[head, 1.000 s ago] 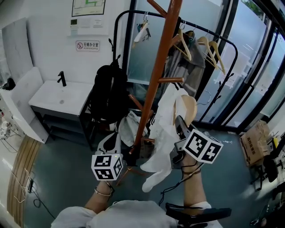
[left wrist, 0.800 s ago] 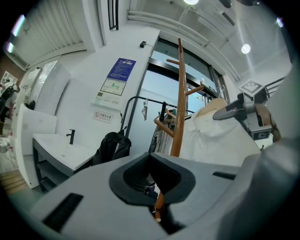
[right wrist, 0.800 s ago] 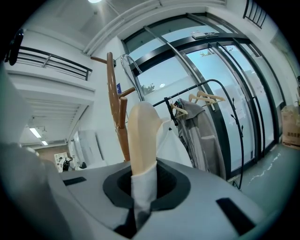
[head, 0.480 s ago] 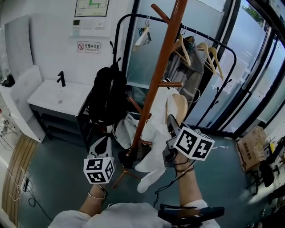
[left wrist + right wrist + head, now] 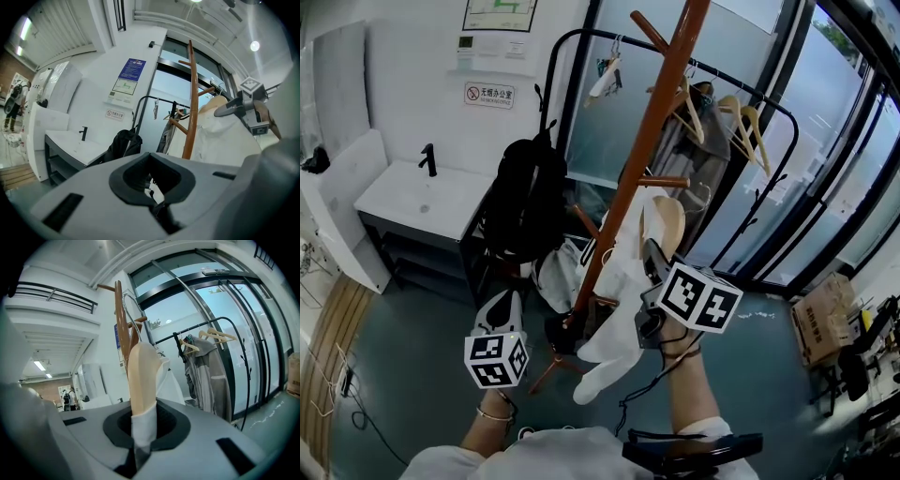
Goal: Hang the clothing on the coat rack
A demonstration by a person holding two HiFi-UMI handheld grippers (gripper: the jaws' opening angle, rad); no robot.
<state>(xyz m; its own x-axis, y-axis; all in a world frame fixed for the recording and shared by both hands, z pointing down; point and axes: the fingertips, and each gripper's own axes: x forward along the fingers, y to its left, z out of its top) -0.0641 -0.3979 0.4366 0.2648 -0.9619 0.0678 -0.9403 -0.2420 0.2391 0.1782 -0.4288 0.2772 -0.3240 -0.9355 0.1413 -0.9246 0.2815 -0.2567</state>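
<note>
My right gripper [image 5: 140, 430] has its jaws clamped on 1 end of the wooden hanger [image 5: 140, 380], with the white garment [image 5: 614, 314] draped over it. The hanger stands straight up from those jaws, its top just beside the coat rack pole [image 5: 120, 319] right behind it. That makes this the nearer hand by far. My left gripper [image 5: 152, 190] sits lower, jaws pressed together with nothing visible in them.

White sink [image 5: 422, 199] with black faucet [image 5: 428, 159] by the left wall, sign [image 5: 489, 95] above, black backpack [image 5: 525, 202] just right of it. Black garment rail [image 5: 581, 34] before the glass, bearing wooden hangers [image 5: 741, 117] and a grey coat [image 5: 698, 155]. Cardboard box [image 5: 816, 323] on the floor, far right.
</note>
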